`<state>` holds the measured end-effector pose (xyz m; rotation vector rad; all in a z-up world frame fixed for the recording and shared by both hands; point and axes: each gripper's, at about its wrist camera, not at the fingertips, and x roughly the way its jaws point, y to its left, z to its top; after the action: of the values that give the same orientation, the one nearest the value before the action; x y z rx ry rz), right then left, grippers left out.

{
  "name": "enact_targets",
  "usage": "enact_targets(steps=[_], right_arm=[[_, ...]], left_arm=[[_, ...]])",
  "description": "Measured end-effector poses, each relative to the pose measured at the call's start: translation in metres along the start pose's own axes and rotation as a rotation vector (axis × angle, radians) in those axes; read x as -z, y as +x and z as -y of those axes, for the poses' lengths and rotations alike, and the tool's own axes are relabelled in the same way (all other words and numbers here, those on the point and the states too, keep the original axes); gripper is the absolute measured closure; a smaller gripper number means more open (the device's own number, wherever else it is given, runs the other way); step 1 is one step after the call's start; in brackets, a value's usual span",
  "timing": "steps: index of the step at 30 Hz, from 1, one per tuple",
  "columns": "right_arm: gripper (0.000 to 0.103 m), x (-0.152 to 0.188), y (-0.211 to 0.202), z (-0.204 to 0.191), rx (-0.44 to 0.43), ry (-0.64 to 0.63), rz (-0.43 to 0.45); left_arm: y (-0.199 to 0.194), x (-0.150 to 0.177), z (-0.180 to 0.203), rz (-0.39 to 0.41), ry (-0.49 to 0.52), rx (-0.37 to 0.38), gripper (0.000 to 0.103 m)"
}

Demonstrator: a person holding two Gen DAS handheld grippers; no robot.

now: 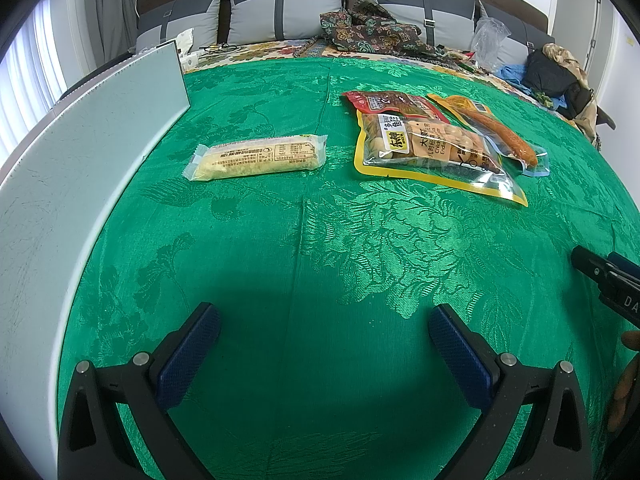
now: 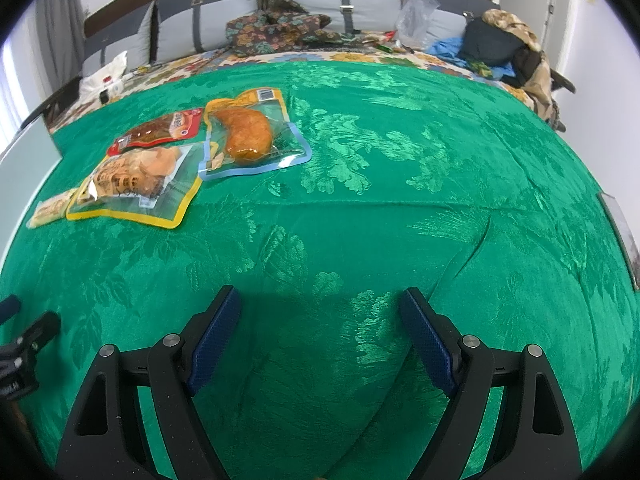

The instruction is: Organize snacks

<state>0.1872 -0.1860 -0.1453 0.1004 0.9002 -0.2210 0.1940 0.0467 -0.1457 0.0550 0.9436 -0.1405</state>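
Several snack packs lie on the green cloth (image 1: 280, 240). A pale yellow roll pack (image 1: 256, 157) lies alone left of centre; it also shows in the right wrist view (image 2: 50, 210). A yellow-edged pouch (image 1: 430, 152) (image 2: 132, 188) overlaps a red pouch (image 1: 394, 103) (image 2: 160, 128) and a blue-edged pouch with an orange sausage (image 1: 504, 132) (image 2: 250, 136). My left gripper (image 1: 324, 328) is open and empty, well short of the packs. My right gripper (image 2: 320, 312) is open and empty over bare cloth, right of the packs.
A white panel or box wall (image 1: 88, 168) stands along the left edge of the cloth. Behind the cloth is a sofa with grey cushions (image 1: 288, 4), a patterned throw (image 1: 368, 28), a plastic bag (image 1: 490, 38) and clothes (image 1: 556, 72). A clear edge shows at the far right (image 2: 618, 220).
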Motion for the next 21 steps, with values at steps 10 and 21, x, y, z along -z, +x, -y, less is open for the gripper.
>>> enact_targets(steps=[10,21], right_arm=[[0.017,-0.0015,0.0033,-0.0018,0.001,0.008,0.000],[0.017,-0.0012,0.0037,-0.0011,-0.003,0.006,0.000]], left_arm=[[0.0002,-0.0003,0.0002,0.000,0.000,0.000,0.000],[0.0007,-0.0006,0.0002,0.000,0.000,0.000,0.000]])
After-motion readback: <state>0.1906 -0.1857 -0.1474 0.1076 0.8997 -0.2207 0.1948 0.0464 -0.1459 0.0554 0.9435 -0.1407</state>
